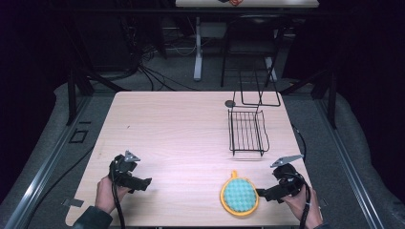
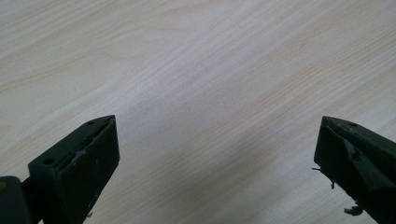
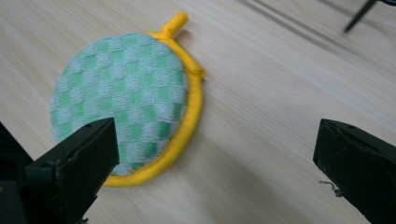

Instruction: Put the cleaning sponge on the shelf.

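While both jaws gape empty, the right hand-held gripper [image 1: 261, 193] sits beside a round potholder [image 1: 239, 196]. Its yellow loop [image 1: 234, 174] points toward the wire rack [image 1: 248, 132]. The left hand-held gripper [image 1: 145, 183] hovers wide open over bare table [image 1: 176, 129].

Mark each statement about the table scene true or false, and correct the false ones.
1. The pot holder lies flat on the table. True.
2. The right gripper is shut on the pot holder. False: its jaws stand wide apart, and the pot holder lies free.
3. The wire rack holds a plate. False: it is empty.
4. The left gripper is open over bare wood. True.
5. The pot holder has a yellow rim and loop. True.
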The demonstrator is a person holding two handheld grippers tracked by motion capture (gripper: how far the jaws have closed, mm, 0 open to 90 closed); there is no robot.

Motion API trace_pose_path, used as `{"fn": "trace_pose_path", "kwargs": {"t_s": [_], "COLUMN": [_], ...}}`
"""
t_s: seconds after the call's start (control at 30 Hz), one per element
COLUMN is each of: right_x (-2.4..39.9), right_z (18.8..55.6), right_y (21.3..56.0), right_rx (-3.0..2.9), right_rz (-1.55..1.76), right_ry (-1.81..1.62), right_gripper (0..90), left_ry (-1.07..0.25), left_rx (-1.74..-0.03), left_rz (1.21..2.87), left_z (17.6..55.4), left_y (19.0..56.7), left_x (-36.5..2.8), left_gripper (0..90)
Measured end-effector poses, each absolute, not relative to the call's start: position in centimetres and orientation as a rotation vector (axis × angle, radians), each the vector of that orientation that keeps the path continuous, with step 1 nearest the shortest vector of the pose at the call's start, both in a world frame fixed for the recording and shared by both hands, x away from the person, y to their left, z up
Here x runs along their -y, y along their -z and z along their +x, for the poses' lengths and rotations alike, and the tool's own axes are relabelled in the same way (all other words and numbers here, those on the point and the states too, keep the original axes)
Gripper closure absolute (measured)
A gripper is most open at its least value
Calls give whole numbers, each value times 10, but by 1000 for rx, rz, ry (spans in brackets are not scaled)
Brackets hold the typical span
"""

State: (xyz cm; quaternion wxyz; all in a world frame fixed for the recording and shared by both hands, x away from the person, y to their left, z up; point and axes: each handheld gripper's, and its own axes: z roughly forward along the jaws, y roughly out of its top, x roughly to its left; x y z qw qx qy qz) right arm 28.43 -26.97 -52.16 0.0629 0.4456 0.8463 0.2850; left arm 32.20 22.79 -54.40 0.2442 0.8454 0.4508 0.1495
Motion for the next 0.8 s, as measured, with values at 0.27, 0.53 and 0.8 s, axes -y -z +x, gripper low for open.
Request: {"fn": "trace_pose_path", "kwargs": {"t_s": [0.27, 0.53, 0.8], "right_x": [249, 231, 225], "right_z": [285, 286, 287], "right_y": [528, 534, 540], "right_rx": [-2650, -2684, -2719], "right_rz": [1276, 1240, 1238], "right_ry": [-854, -815, -777], "right_gripper": [0, 83, 200], "left_ry": [-406, -401, -400], "left_rx": [-1231, -1229, -1227], "left_rz": [2308, 2314, 2318], "left_z": [322, 322, 322], "left_y": [544, 545, 545], "left_x": [-228, -227, -227], "left_gripper": [3, 3, 3]}}
